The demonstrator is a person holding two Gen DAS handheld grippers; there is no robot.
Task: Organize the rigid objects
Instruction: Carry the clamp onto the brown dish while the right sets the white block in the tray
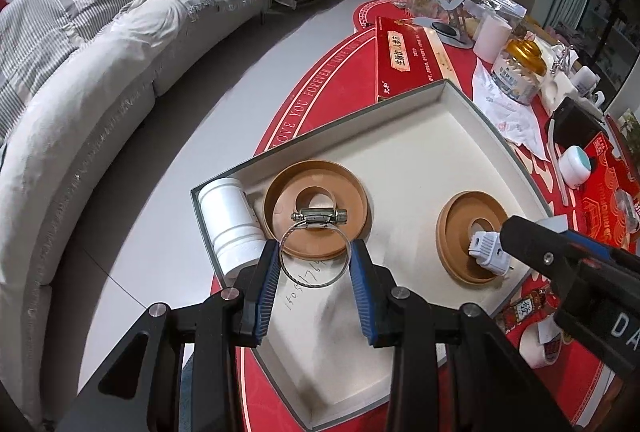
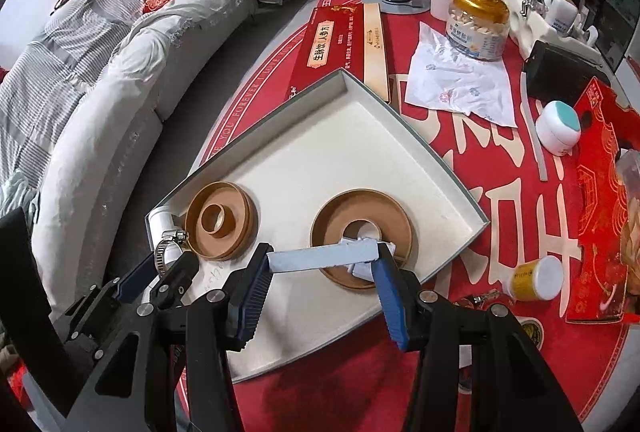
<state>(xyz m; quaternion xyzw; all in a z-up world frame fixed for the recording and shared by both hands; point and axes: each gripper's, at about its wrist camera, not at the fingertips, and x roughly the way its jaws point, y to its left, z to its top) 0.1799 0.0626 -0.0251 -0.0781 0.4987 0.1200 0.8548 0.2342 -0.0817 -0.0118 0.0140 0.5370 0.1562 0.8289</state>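
A shallow white tray (image 1: 420,136) lies on the red table. It holds two brown discs (image 1: 316,208) (image 1: 472,236) and a white bottle (image 1: 232,224) in its near left corner. My left gripper (image 1: 316,260) is shut on a metal hose clamp (image 1: 314,248), held above the left disc; it also shows in the right wrist view (image 2: 168,250). My right gripper (image 2: 324,260) is shut on a long white plug-like part (image 2: 324,258), held over the right disc (image 2: 362,236). The part's ribbed end (image 1: 488,252) shows in the left wrist view.
Around the tray: a long red box (image 2: 332,44), a gold-lidded jar (image 2: 478,24), a white napkin (image 2: 460,84), a white-and-teal pot (image 2: 558,128), a yellow bottle on its side (image 2: 534,278), a red carton (image 2: 600,212). A grey sofa (image 1: 80,92) stands left.
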